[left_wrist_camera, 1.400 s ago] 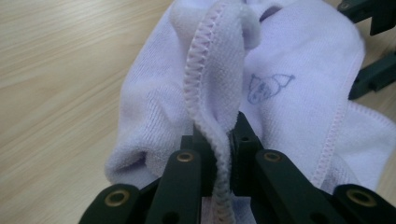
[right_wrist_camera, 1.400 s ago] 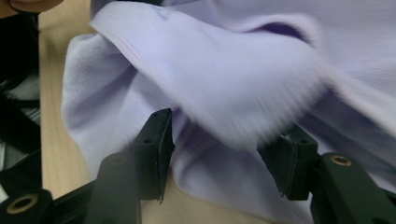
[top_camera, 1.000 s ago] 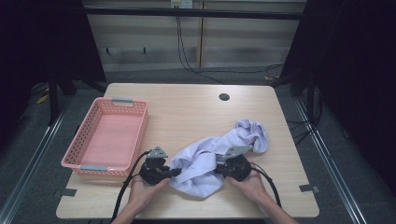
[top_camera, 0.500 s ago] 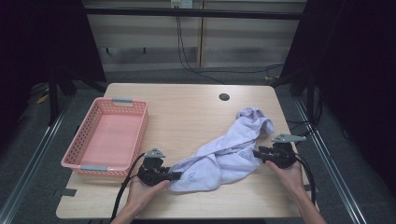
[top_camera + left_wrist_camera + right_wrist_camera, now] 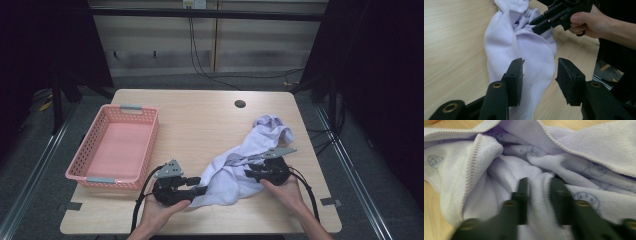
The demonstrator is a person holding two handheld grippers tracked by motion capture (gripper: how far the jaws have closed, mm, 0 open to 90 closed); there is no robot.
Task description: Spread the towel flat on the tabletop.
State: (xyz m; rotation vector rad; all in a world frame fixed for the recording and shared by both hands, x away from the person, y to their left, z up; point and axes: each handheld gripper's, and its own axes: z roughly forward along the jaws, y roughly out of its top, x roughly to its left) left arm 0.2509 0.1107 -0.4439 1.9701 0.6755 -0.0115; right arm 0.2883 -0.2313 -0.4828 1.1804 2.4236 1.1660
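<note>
Blur smears your right gripper (image 5: 537, 182), its closing jaws pinching a towel (image 5: 235, 165) fold; your left gripper (image 5: 539, 75) has just opened, gaping. Pink basket (image 5: 82, 172) holds nothing.

A light wooden surface (image 5: 200, 125) with a round cable hole (image 5: 240, 104) stands on grey floor (image 5: 35, 165). Black cables (image 5: 200, 60) hang against the pale panelled wall (image 5: 150, 45); dark curtains (image 5: 380, 75) flank both sides.
</note>
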